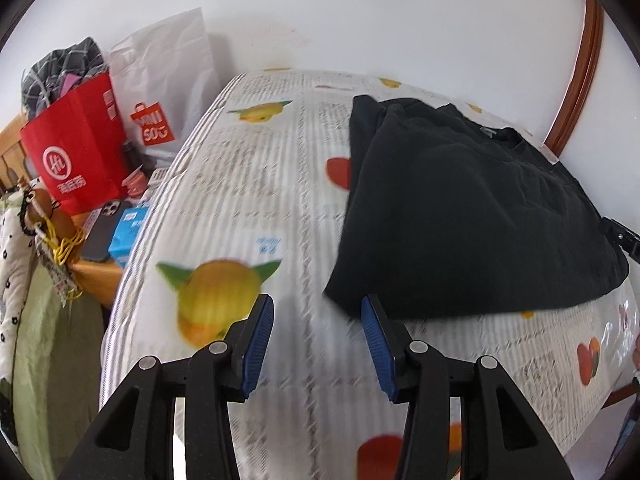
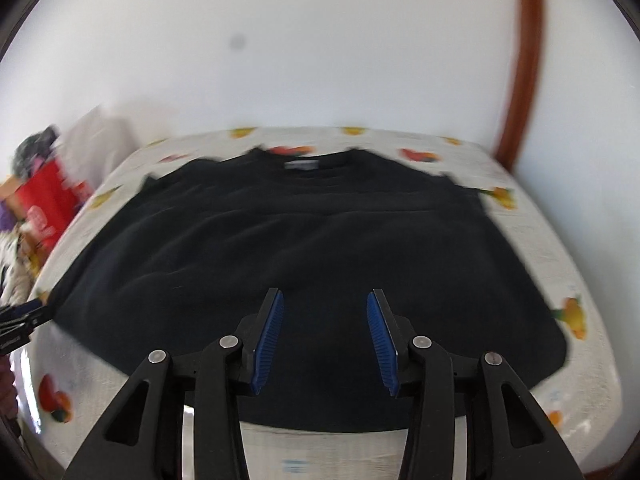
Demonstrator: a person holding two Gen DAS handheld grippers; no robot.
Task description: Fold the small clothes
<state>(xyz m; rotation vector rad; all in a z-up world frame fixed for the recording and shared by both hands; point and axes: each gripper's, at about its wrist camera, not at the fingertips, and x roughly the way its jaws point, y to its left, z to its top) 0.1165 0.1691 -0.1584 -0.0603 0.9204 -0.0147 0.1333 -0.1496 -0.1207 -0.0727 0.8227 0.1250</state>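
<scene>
A black shirt (image 2: pixel 304 248) lies flat on the table, its collar and label (image 2: pixel 302 165) toward the wall. My right gripper (image 2: pixel 325 296) hovers open over the shirt's near hem, with nothing between its blue pads. In the left wrist view the same shirt (image 1: pixel 472 216) fills the right half of the table. My left gripper (image 1: pixel 317 304) is open just left of the shirt's near left corner, above the tablecloth, and it holds nothing. Its black tip (image 2: pixel 20 320) shows at the left edge of the right wrist view.
The table wears a newspaper-print cloth with fruit pictures (image 1: pixel 248 184) and stands against a white wall. Left of it are a red paper bag (image 1: pixel 76 160), a white shopping bag (image 1: pixel 160 92), a phone (image 1: pixel 106 236) and clothes on a chair (image 1: pixel 24 280). A brown door frame (image 1: pixel 580 72) runs at the right.
</scene>
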